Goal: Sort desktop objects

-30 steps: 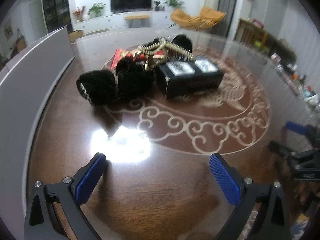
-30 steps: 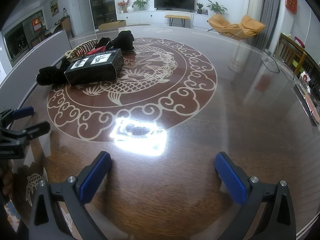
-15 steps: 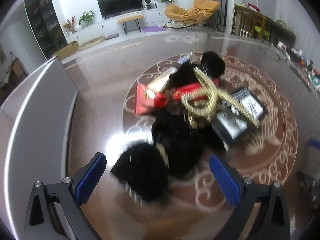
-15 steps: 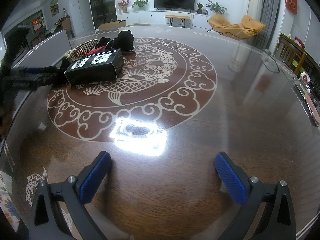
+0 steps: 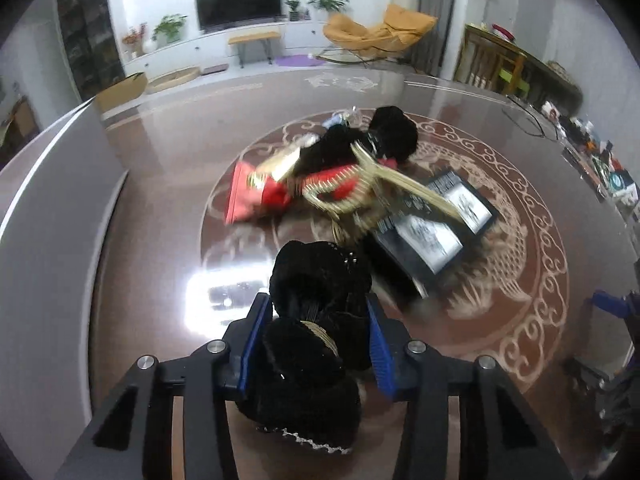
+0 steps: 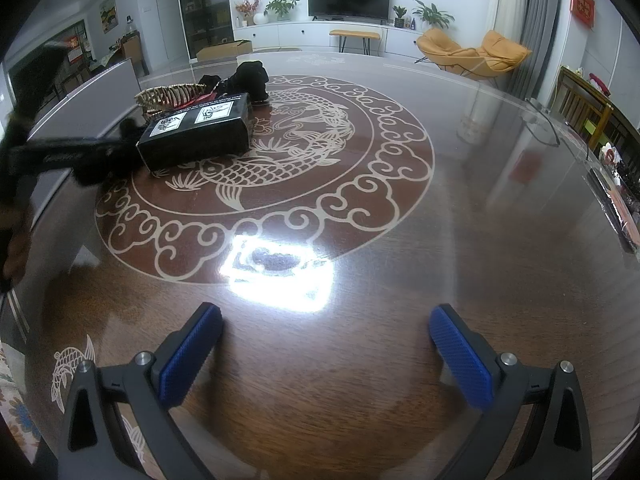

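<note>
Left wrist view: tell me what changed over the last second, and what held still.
The left gripper went from bare wooden table to the pile, and its jaws have just been closing on the fluffy black plush item, now between the blue pads. The black rectangular box, gold comb-like clip and red packet stayed put. The right gripper stayed open over the table.

Black tongs (image 5: 318,332) with ribbed blue pads (image 6: 460,354), silver screws at pivots.

The left gripper (image 5: 318,330) has just closed its blue fingers (image 5: 378,350) on a black fuzzy item (image 5: 316,312).
</note>
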Action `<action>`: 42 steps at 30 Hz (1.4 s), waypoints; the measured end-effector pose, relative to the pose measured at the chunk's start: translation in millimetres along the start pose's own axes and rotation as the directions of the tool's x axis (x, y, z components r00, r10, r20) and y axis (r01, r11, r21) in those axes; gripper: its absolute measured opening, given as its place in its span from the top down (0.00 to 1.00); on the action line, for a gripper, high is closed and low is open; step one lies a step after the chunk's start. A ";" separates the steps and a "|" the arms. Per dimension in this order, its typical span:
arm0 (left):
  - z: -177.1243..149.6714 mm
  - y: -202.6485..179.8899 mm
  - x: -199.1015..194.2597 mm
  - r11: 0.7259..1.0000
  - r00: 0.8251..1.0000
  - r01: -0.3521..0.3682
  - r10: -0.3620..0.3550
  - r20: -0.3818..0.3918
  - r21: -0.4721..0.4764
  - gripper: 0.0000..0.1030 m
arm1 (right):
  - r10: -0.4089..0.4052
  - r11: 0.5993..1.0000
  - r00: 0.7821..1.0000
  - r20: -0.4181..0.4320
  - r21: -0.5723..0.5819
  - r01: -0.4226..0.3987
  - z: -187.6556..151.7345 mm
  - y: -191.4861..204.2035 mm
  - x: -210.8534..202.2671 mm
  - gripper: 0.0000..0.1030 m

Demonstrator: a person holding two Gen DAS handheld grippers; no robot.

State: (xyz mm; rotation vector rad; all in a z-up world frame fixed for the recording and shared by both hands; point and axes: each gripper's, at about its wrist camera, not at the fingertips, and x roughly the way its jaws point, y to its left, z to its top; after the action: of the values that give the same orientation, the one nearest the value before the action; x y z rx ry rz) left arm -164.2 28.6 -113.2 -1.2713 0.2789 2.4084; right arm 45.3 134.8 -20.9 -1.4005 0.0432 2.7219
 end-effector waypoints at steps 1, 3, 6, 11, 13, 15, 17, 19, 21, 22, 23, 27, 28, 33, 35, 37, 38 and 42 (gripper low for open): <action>-12.6 -4.5 -8.5 1.000 1.000 -0.020 0.020 0.005 -0.006 0.56 | 0.000 1.000 1.000 0.000 0.000 0.000 0.0 -0.2 0.0 0.00; -30.8 -10.7 -18.0 0.999 0.999 -0.036 0.036 0.011 -0.009 0.56 | 0.000 1.000 1.000 0.000 0.000 0.000 0.0 0.0 0.0 0.00; -58.8 -17.0 -36.4 0.999 0.999 -0.041 0.041 0.025 -0.021 0.55 | 0.000 1.000 1.000 0.000 0.000 0.000 0.0 0.0 0.1 0.00; -76.5 -16.2 -44.1 0.999 0.999 -0.009 0.011 0.049 -0.036 0.26 | 0.000 1.000 1.000 0.000 0.000 0.000 0.0 0.0 0.2 0.00; -78.8 -12.5 -37.5 0.999 0.999 -0.010 0.011 0.034 -0.038 0.17 | 0.000 1.000 1.000 0.000 0.001 0.000 0.0 -0.2 0.2 0.00; -78.0 -13.6 -31.6 0.999 1.000 0.004 -0.003 0.026 -0.039 0.15 | 0.000 1.000 1.000 0.000 0.001 0.000 0.0 -0.5 0.3 0.00; -77.7 -14.9 -31.5 0.999 1.000 0.009 -0.008 0.022 -0.032 0.13 | 0.000 1.000 1.000 0.000 0.001 0.000 0.0 -0.1 0.2 0.00; -76.5 -17.7 -27.8 1.000 1.000 -0.008 0.008 0.001 -0.011 0.03 | 0.000 1.000 1.000 0.000 0.001 0.000 0.0 -0.3 0.2 0.00; -74.7 -19.9 -24.8 1.000 1.000 -0.024 0.024 -0.013 -0.003 0.00 | 0.000 1.000 1.000 0.000 0.001 0.000 -0.1 -0.6 0.4 0.00; -74.4 -19.4 -24.6 1.000 1.000 -0.022 0.022 -0.014 -0.006 0.00 | 0.000 1.000 1.000 0.000 0.001 0.000 0.0 -0.4 0.2 0.00; -74.2 -19.6 -24.3 1.000 1.000 -0.022 0.022 -0.015 -0.005 0.00 | 0.000 1.000 1.000 0.000 0.001 0.000 0.0 -0.2 0.2 0.00; -73.0 -19.9 -24.0 1.000 1.000 -0.021 0.021 -0.015 -0.005 0.00 | 0.000 1.000 1.000 0.000 0.001 0.000 -0.1 -0.2 0.3 0.00; -72.9 -20.0 -24.0 1.000 1.000 -0.021 0.021 -0.014 -0.005 0.00 | 0.000 1.000 1.000 0.000 0.001 0.000 -0.1 -0.5 0.4 0.00; -73.0 -19.8 -23.9 1.000 1.000 -0.021 0.021 -0.015 -0.006 0.00 | -0.001 1.000 1.000 0.000 0.001 0.001 -0.2 -0.1 0.4 0.00; -73.0 -19.8 -23.8 1.000 1.000 -0.021 0.021 -0.015 -0.006 0.00 | -0.001 1.000 1.000 0.000 0.001 0.001 -0.3 0.0 0.5 0.00; -73.0 -19.8 -23.7 1.000 1.000 -0.021 0.021 -0.015 -0.005 0.00 | -0.001 1.000 1.000 0.000 0.002 0.001 -0.3 -0.1 0.5 0.00; -73.0 -19.8 -23.7 1.000 1.000 -0.022 0.022 -0.015 -0.005 0.00 | -0.001 1.000 1.000 0.000 0.002 0.001 -0.3 0.0 0.5 0.00; -73.0 -19.6 -23.5 1.000 1.000 -0.021 0.021 -0.015 -0.005 0.00 | -0.001 1.000 1.000 0.000 0.002 0.001 -0.4 0.2 0.7 0.00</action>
State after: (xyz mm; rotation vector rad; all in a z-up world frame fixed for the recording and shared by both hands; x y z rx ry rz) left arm -89.4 14.4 -134.9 -1.2952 0.2914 2.4201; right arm 45.2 134.7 -21.6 -1.3995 0.0450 2.7202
